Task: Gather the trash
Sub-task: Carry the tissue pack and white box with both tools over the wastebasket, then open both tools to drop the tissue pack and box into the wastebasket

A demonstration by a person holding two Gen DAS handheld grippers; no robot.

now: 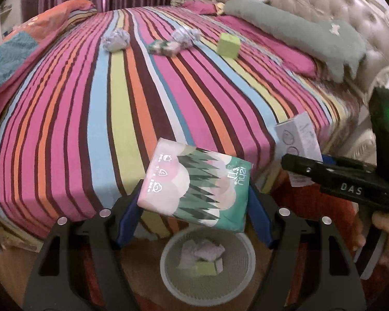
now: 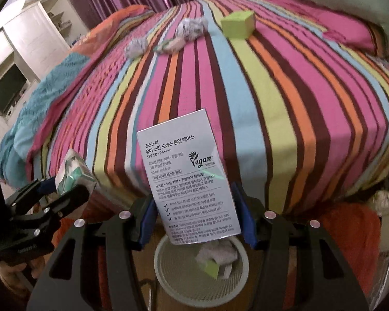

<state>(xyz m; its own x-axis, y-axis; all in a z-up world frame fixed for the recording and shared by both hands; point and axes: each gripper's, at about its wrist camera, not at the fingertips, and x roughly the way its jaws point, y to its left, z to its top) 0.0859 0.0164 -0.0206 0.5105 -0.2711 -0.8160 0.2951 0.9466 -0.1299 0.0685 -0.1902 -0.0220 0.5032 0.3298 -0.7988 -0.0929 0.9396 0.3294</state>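
Mesh wastebasket [image 1: 207,261] sits at six o'clock under both tongs: left gripper [image 1: 194,199] clamps the tissue pack [image 1: 194,186], right gripper [image 2: 194,217] the cosmetic carton [image 2: 189,178].

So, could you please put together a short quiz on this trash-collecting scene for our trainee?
1. True or false: the wastebasket is empty.
2. What does the left gripper hold: A) green box, B) tissue pack, C) paper ball?
3. What does the right gripper hold?

Key:
1. False; crumpled paper and a small green box lie inside.
2. B.
3. A white cosmetics carton, clamped between the jaws.
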